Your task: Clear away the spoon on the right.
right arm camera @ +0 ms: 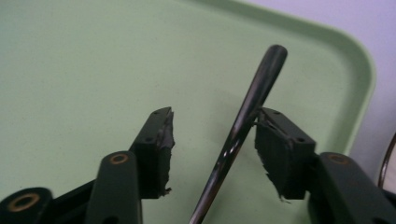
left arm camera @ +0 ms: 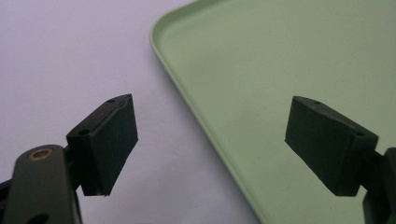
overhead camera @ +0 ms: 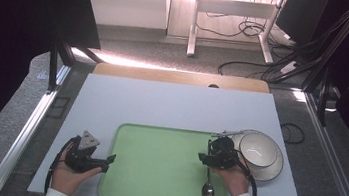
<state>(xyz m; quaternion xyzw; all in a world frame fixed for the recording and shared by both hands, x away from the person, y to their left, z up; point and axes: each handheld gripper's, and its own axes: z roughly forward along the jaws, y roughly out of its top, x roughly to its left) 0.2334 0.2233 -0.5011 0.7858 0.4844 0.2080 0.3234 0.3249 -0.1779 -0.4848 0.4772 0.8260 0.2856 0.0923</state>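
We read spoon (overhead camera: 208, 189) as lying on green tray (overhead camera: 157, 141), bowl end near front rim, handle (right arm camera: 247, 112) running up between right gripper (overhead camera: 204, 158) jaws. Jaws parted to medium gap; handle touches one pad (right arm camera: 273, 149), other pad clear, so no grip. Left gripper (overhead camera: 110, 159) spread wide, empty, straddling tray's left rim. Bowl (overhead camera: 258, 149) sits on plate (overhead camera: 274, 171) beside tray. Our judgement: spoon placed; bowl and plate left.
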